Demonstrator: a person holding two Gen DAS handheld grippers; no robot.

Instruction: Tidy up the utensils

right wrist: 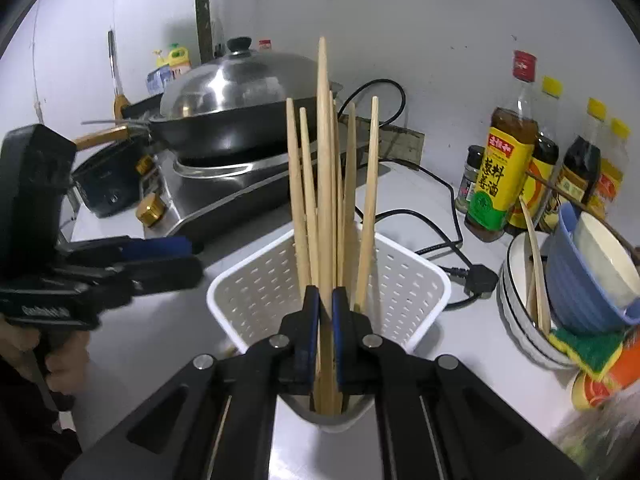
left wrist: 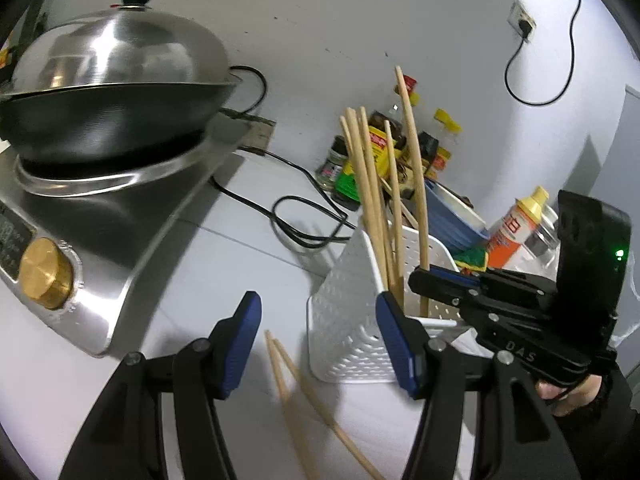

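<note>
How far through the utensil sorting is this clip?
Done: several chopsticks stand in the white holder. In hand: the right hand-held gripper is shut on a tall chopstick over the holder. Left: two loose chopsticks on the counter between the open left hand-held gripper's fingers.

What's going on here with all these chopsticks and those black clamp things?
A person is tidying chopsticks into a white holder on a kitchen counter, using a hand-held gripper in each hand. The right gripper is shut on one chopstick and holds it upright in the holder, among several others already standing there. The left gripper is open and hangs over two chopsticks lying loose on the counter beside the holder. A covered wok sits on a cooker nearby.
</note>
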